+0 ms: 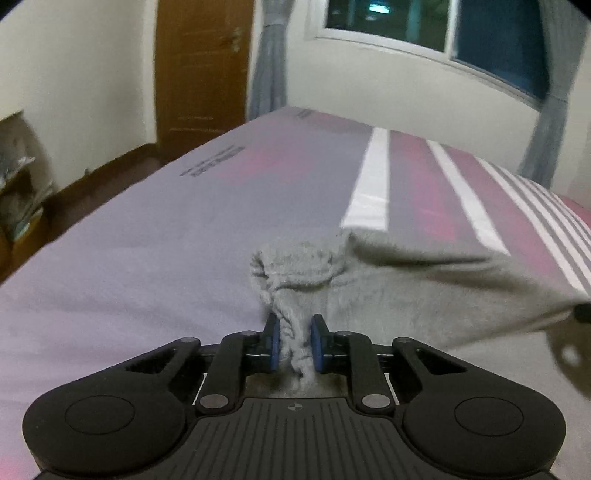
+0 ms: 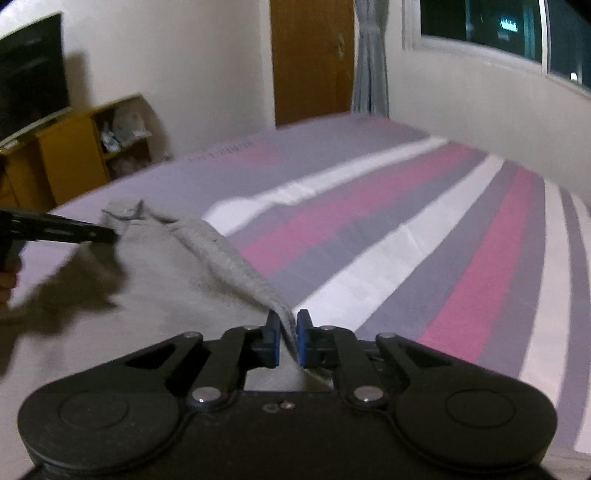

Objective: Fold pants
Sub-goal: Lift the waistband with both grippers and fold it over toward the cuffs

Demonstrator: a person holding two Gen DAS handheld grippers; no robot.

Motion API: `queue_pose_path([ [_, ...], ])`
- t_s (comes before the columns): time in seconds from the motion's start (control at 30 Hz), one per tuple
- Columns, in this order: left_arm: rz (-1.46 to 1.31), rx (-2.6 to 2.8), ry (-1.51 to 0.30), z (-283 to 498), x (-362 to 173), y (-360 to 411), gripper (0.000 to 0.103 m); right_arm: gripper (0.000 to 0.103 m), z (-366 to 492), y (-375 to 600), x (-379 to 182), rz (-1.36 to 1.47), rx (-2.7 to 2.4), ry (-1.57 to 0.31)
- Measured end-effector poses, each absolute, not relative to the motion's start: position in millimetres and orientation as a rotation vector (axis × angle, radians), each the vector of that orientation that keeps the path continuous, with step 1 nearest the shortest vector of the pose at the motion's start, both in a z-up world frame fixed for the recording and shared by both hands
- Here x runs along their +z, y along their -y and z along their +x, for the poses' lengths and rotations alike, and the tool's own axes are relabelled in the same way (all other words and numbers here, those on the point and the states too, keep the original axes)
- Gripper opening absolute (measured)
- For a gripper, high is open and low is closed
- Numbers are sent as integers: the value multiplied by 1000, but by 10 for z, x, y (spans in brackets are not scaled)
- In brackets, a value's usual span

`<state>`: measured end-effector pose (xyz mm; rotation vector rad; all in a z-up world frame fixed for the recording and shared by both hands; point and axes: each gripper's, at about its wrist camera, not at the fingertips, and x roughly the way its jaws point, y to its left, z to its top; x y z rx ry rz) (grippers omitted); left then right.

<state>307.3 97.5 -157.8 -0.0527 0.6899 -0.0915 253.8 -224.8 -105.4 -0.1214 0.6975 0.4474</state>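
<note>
Grey pants (image 1: 424,273) lie on a striped bed sheet (image 1: 155,229), one edge lifted between both grippers. My left gripper (image 1: 294,325) is shut on a bunched, ribbed corner of the pants, and the cloth puffs up just beyond its blue pads (image 1: 274,339). In the right wrist view my right gripper (image 2: 287,325) is shut on the ribbed band of the pants (image 2: 207,273). From there the band runs up and left to the left gripper (image 2: 110,234), seen from the side at the far corner. A hand shows at the left edge.
The bed sheet (image 2: 424,236) has pink, grey and white stripes running away to the right. A wooden door (image 2: 312,59), a curtain (image 2: 369,55) and a window (image 2: 491,33) stand behind the bed. A yellow shelf unit (image 2: 92,147) with a dark screen stands at the left.
</note>
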Motion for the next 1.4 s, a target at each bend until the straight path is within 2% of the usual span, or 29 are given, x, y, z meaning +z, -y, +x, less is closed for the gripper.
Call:
queue_pose_path([
  [0.2,-26,-140,-661,2315,-1336,-1032,16,7,1530,2252,-760,-124,485,-687],
  [0.4,-39,-39,-737,1751,-1406,-1320,16,9,776,2118,-1112,-76,464,-786],
  [0.47,-72,20,-836,1701,-1534,-1415,16,22,730,2052,-1280,-48,439,-836],
  [0.5,-79,50,-879,1683,-1582,-1451,16,25,717,2029,-1342,-39,426,-863],
  [0.6,-148,63,-913,1543,-1556,-1606,17,41,647,2096,-1273,40,397,-873],
  [0.63,-180,64,-924,1485,-1513,-1674,18,51,619,2128,-1225,57,387,-867],
  [0.67,-224,67,-935,1465,-1483,-1733,31,59,589,2149,-1182,70,372,-857],
  [0.7,-298,72,-947,1414,-1447,-1822,58,61,549,2186,-1143,89,356,-850],
  [0.77,-427,63,-923,1270,-1430,-1948,81,62,540,2254,-1120,135,329,-865],
  [0.93,-609,-34,-939,1305,-1487,-1869,80,61,500,2461,-1300,297,259,-944],
  [0.97,-617,-41,-943,1318,-1525,-1822,71,61,499,2478,-1322,318,251,-950],
  [1.0,-624,-49,-949,1321,-1576,-1777,57,61,503,2471,-1346,330,242,-953],
  [1.03,-638,-62,-966,1344,-1620,-1730,53,61,500,2473,-1365,336,233,-955],
  [1.13,-684,-42,-1000,1437,-1823,-1656,53,60,455,2495,-1417,359,218,-963],
  [1.33,-757,-10,-959,1513,-1951,-1540,52,59,599,2586,-1568,523,169,-954],
  [1.4,-756,-1,-947,1540,-1949,-1513,28,58,680,2664,-1616,616,134,-931],
])
